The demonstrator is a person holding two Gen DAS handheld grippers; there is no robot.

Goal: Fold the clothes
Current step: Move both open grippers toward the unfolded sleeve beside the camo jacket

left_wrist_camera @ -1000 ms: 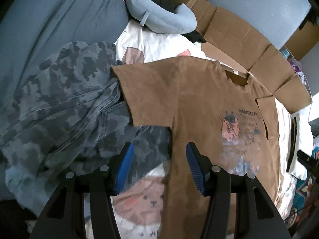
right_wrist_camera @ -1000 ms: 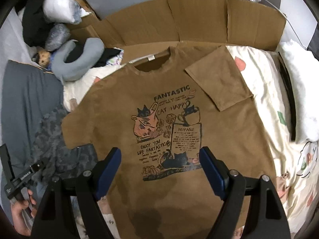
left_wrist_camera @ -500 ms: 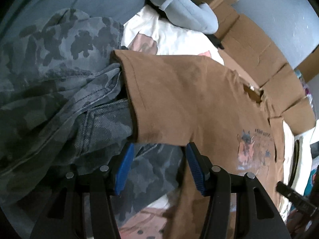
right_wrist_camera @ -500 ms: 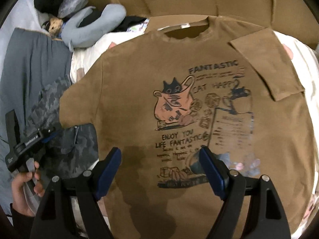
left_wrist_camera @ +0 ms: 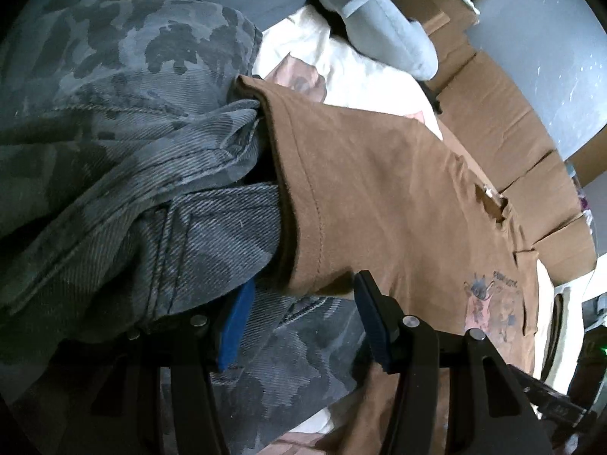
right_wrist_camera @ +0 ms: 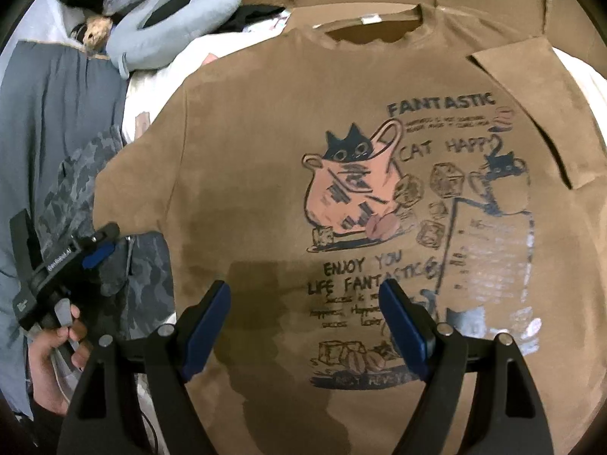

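Far left, a crumpled grey camouflage denim garment [left_wrist_camera: 125, 174] is heaped beside the work area, its edge tucked right against the open left sleeve [left_wrist_camera: 303, 197] of the brown printed cat-graphic t-shirt [right_wrist_camera: 265, 159]. The t-shirt lies face up, spread flat on a white patterned bedsheet [left_wrist_camera: 341, 64], collar [right_wrist_camera: 375, 24] toward the flattened brown cardboard [left_wrist_camera: 504, 121] at the far side; its right sleeve [right_wrist_camera: 538, 106] is already folded in over the chest, left sleeve not yet. The left gripper [left_wrist_camera: 299, 326], black frame with blue pads, is released, jaws apart and empty, poised at the sleeve hem near the underarm, one pad over denim, one over brown cloth. The right gripper [right_wrist_camera: 303, 318], same build, is also released, jaws wide with nothing between, hovering over the lower middle of the print. Step in hand looks like taking the left sleeve to fold it in. To do it well: the left pads should straddle only the brown hem, both layers, and clear the denim, otherwise the camo piece likely drags along. Probably pinch near the hem corner, lift low, carry it across to mirror the right sleeve. The right gripper could press or pin the body so the shirt does not slide on the soft sheet. A grey U-shaped neck pillow [right_wrist_camera: 170, 26] sits well apart, no obstacle.
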